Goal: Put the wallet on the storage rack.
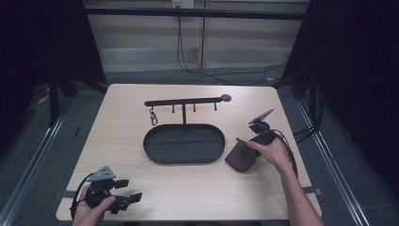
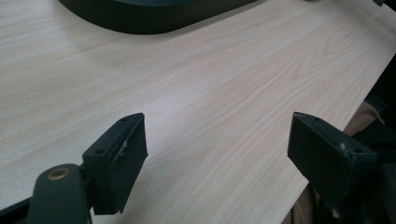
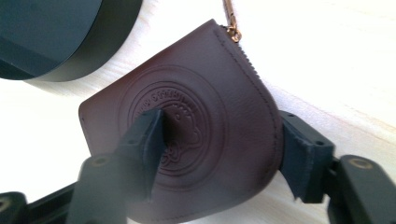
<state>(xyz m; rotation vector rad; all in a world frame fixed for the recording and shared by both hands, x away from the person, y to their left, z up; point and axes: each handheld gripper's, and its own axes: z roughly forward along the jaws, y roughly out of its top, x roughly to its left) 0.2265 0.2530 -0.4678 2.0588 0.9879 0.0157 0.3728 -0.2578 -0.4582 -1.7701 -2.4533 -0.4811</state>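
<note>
Right gripper (image 1: 251,143) sits over a dark brown leather pouch (image 1: 241,158) at the right side of the table (image 1: 197,193), just right of the black oval tray (image 1: 183,143). In the right gripper view the pouch (image 3: 201,135) lies flat on the wood with an embossed round stamp facing up; one jaw rests on top of the stamp, the other stands against the pouch's curved edge. Jaws part-way together with the pouch between them; cannot tell for sure if the pads press hard enough to count as a clamp, but both look in contact. A gold zipper pull (image 3: 231,25) sticks out from the pouch's top corner onto the table. Tray edge shows at the upper left of that view, close to the pouch, not touching. Left gripper (image 1: 123,195) is held low at the near left corner of the table, well apart from the tray; in the left gripper view its jaws stand wide apart with bare wood between them. Behind the tray a black rack (image 1: 186,101) with small hooks stands upright, a metal clasp (image 1: 153,117) hanging from its left hook.
</note>
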